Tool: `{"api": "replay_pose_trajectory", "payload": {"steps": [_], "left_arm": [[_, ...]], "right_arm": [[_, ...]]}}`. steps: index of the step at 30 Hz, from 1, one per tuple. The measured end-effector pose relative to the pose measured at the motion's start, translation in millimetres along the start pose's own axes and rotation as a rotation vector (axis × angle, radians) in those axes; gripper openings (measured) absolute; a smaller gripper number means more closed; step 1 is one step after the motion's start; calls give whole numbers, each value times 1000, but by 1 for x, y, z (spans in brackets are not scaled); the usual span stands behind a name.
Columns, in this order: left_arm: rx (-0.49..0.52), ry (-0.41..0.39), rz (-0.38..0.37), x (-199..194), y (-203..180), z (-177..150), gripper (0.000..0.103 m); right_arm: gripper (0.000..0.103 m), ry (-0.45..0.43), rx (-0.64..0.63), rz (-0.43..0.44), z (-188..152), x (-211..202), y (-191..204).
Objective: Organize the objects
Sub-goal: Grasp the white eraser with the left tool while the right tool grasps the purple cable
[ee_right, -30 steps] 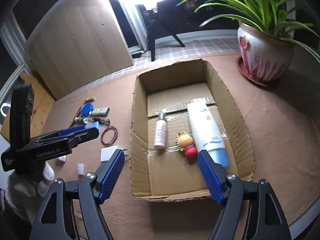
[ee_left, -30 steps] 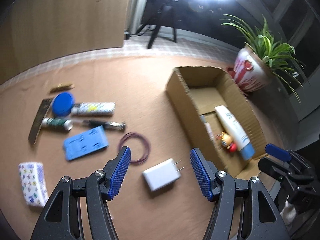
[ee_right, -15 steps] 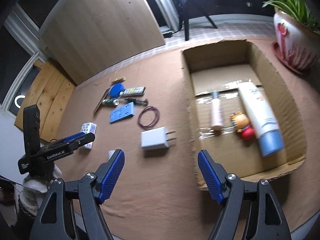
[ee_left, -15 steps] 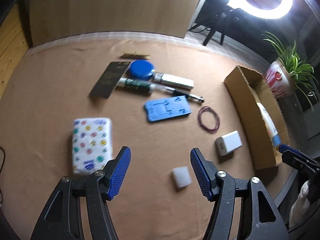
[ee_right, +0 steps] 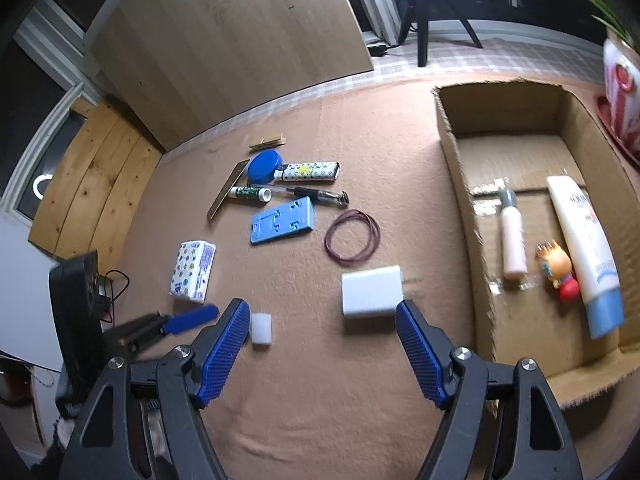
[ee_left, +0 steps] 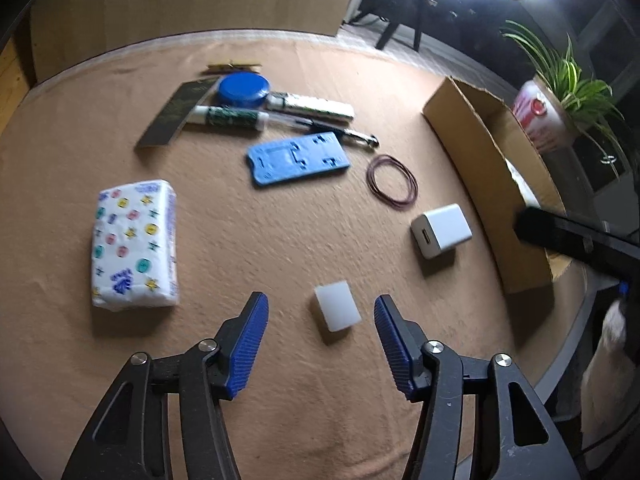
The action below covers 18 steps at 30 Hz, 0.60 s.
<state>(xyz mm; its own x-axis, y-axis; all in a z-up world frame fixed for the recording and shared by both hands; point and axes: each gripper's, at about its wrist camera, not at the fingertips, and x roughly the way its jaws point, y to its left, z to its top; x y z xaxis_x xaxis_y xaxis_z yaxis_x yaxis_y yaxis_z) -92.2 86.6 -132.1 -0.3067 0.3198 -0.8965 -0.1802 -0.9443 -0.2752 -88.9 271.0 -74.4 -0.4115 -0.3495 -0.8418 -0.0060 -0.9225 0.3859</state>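
Note:
A small white block (ee_left: 336,311) lies on the brown cloth between the fingertips of my left gripper (ee_left: 320,340). Its jaws are closing, and the pads stand clear of the block on both sides. My right gripper (ee_right: 322,354) is open, and a white charger (ee_right: 372,296) sits just ahead of its tips, untouched. The cardboard box (ee_right: 464,208) stands to the right and holds a lotion tube (ee_right: 580,248), a pink bottle (ee_right: 512,244) and a toy figure (ee_right: 558,268). In the right wrist view the left gripper's blue finger (ee_right: 192,318) shows beside the white block (ee_right: 261,329).
A tissue pack (ee_left: 134,244), a blue plate (ee_left: 298,158), a rubber band (ee_left: 393,179), a blue lid (ee_left: 243,90) and several pens lie further out on the cloth. A potted plant (ee_left: 540,116) stands behind the box (ee_left: 488,176). The table edge curves near right.
Both grippers have swung left, away from the box. The left one has come down over the white block with narrower jaws. The right one now faces the charger.

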Motion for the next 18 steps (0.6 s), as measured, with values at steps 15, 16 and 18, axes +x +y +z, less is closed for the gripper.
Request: {"api": "replay_pose_trajectory", "payload": {"steps": [15, 16, 18], "left_arm": [[40, 34, 30, 25, -24, -3, 37], [41, 35, 37, 25, -24, -3, 36], [36, 36, 47, 27, -22, -4, 30]], "right_arm": [[37, 210, -129, -107, 47, 96, 13], [37, 216, -138, -116, 46, 99, 13], [36, 231, -159, -131, 44, 105, 15]]}}
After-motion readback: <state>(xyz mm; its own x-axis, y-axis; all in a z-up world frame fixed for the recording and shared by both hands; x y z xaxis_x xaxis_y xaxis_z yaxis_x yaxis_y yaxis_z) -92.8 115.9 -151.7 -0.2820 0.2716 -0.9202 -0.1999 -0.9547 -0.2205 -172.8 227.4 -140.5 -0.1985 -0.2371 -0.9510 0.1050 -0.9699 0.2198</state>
